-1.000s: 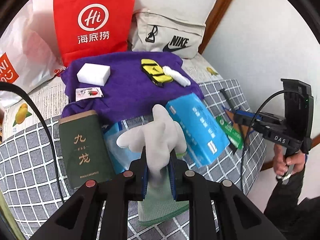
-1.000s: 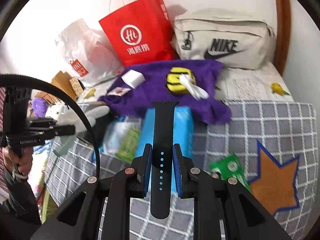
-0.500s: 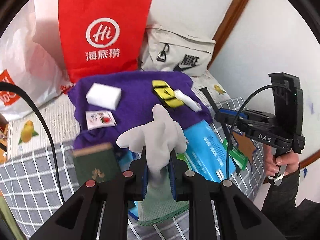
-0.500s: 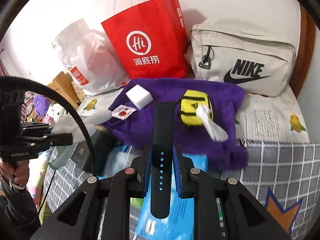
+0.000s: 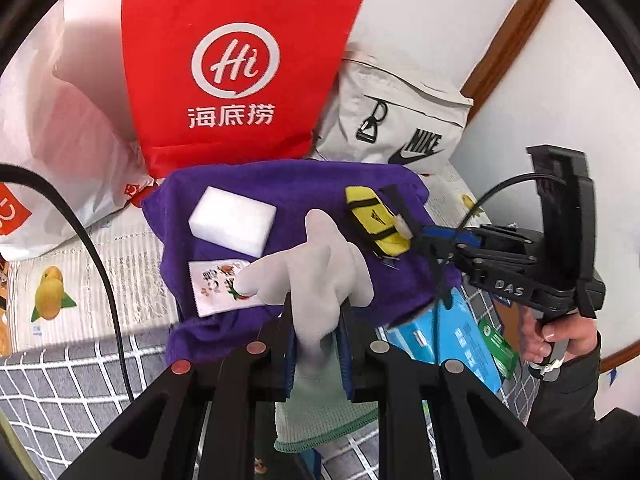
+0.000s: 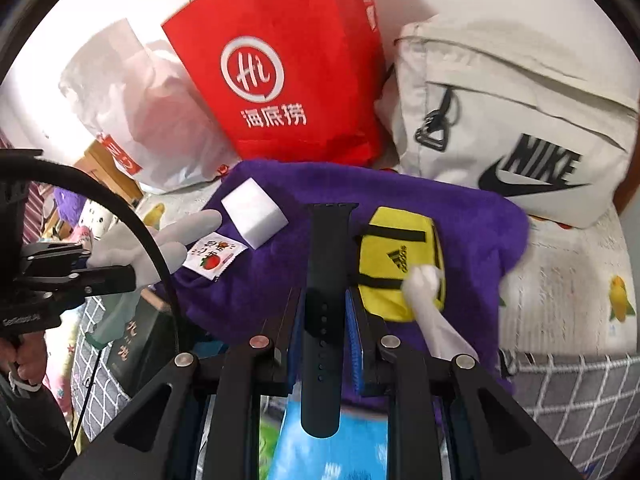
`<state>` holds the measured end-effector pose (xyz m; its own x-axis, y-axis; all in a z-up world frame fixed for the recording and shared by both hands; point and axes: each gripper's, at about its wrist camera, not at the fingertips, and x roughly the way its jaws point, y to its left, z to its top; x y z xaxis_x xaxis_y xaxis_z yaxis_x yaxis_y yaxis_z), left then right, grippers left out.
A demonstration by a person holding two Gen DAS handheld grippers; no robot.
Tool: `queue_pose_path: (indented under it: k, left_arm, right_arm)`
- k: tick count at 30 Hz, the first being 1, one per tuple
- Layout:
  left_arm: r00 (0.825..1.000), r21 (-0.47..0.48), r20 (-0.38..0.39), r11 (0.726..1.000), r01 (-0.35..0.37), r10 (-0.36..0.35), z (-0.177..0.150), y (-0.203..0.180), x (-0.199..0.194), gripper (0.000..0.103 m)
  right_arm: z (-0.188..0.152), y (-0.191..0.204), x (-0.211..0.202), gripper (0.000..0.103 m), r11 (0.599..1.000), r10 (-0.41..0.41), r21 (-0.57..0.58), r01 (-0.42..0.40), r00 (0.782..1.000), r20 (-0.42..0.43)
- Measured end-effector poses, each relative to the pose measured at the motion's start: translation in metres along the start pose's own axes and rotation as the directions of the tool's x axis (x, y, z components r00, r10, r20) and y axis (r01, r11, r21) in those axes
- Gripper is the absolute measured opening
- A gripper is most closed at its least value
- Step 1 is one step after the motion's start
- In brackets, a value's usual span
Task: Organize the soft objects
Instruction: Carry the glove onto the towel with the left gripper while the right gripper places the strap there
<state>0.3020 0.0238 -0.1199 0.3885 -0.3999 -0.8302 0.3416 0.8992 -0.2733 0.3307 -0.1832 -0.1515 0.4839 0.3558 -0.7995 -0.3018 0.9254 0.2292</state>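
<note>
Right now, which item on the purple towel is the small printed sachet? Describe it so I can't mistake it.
Find the tall red paper bag; the purple fleece towel lies spread in front of it. On the towel, just in front of the white foam block, lies the flat white sachet, the only item printed with a red tomato picture.

Red paper bag (image 5: 240,60) upright beside beige Nike bag (image 6: 516,120); white plastic bag (image 5: 52,120) alongside.
</note>
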Motion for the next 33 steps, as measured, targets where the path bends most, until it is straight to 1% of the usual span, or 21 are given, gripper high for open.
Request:
queue_pose_path:
  k: [5, 8, 12, 15, 20, 24, 26, 27, 28, 33]
  left_arm:
    - [1.0, -0.007, 0.011, 1.0, 0.0, 0.0, 0.007, 0.011, 0.004, 0.017]
    - [1.0, -0.018, 0.005, 1.0, 0.008, -0.008, 0.012, 0.016, 0.011, 0.017]
    - [1.0, -0.007, -0.011, 1.0, 0.012, -0.012, 0.016, 0.019, 0.021, 0.017]
    - [1.0, -0.009, -0.016, 1.0, 0.021, -0.021, 0.019, 0.021, 0.023, 0.017]
    - [0.999, 0.021, -0.029, 1.0, 0.023, -0.022, 0.023, 0.022, 0.028, 0.017]
    - [0.999, 0.011, -0.036, 0.999, 0.032, -0.031, 0.026, 0.024, 0.032, 0.017]
    - [0.999, 0.01, -0.039, 0.999, 0.033, -0.033, 0.026, 0.025, 0.033, 0.017]
    - [0.999, 0.009, -0.041, 0.999, 0.035, -0.035, 0.026, 0.025, 0.035, 0.017]
    - [0.998, 0.008, -0.044, 0.999, 0.038, -0.038, 0.026, 0.024, 0.036, 0.017]
    - [0.997, 0.007, -0.071, 0.999, 0.039, -0.038, 0.025, 0.024, 0.046, 0.017]
  right_arm:
    - [0.012, 0.009, 0.029, 0.021, 0.999, -0.005, -0.047, 0.003, 0.998, -0.056]
    - [0.018, 0.011, 0.044, 0.021, 0.998, -0.014, -0.064, 0.01, 0.997, -0.077]
    - [0.023, 0.009, 0.06, 0.021, 0.997, -0.032, -0.069, 0.024, 0.994, -0.109]
    - [0.023, 0.007, 0.069, 0.021, 0.997, -0.042, -0.075, 0.032, 0.989, -0.139]
    - [0.023, 0.004, 0.079, 0.021, 0.996, -0.048, -0.077, 0.036, 0.986, -0.162]
    - [0.02, 0.006, 0.088, 0.022, 0.996, -0.035, -0.091, 0.018, 0.98, -0.196]
    - [0.02, 0.008, 0.091, 0.022, 0.994, -0.047, -0.102, 0.028, 0.98, -0.193]
    - [0.02, 0.008, 0.09, 0.024, 0.993, -0.051, -0.115, 0.03, 0.981, -0.189]
    - [0.019, 0.009, 0.089, 0.03, 0.992, -0.049, -0.122, 0.027, 0.981, -0.185]
    - [0.019, 0.007, 0.077, 0.043, 0.991, -0.031, -0.13, 0.011, 0.988, -0.154]
